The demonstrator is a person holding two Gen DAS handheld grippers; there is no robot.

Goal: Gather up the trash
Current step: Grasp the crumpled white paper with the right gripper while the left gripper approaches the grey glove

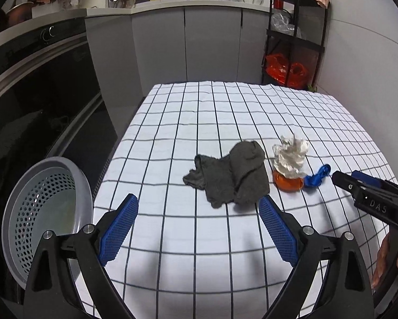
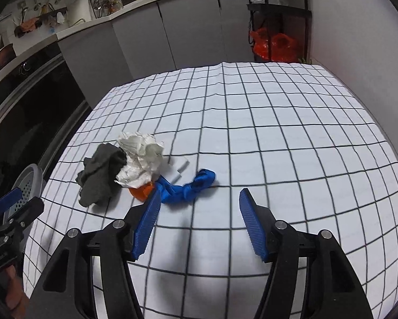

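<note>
On the white tablecloth with a black grid (image 1: 225, 111), a small heap of rubbish lies near the left edge: a crumpled dark grey rag (image 1: 230, 175), a wad of crumpled white paper (image 1: 290, 156) resting on a round orange plastic piece (image 1: 288, 183), and a twisted blue plastic scrap (image 1: 317, 176) touching the orange piece on its right. A small white slip (image 2: 181, 171) lies just beyond the blue scrap. Off the table's left side stands a grey perforated plastic bin (image 1: 47, 212), seemingly the place for the trash. Both tools hang over the near side of the table with their jaws apart and nothing between them: the left gripper (image 1: 199, 207) is lined up with the grey rag, while the right gripper (image 2: 199, 202) faces the blue scrap, its left finger overlapping the scrap's near end in the right wrist view. Nothing looks collected yet; this reads as the approach before a first pick. Next, each tool likely needs to come down so its pads straddle one piece, then close without dragging the neighbouring pieces or bunching the cloth.
</note>
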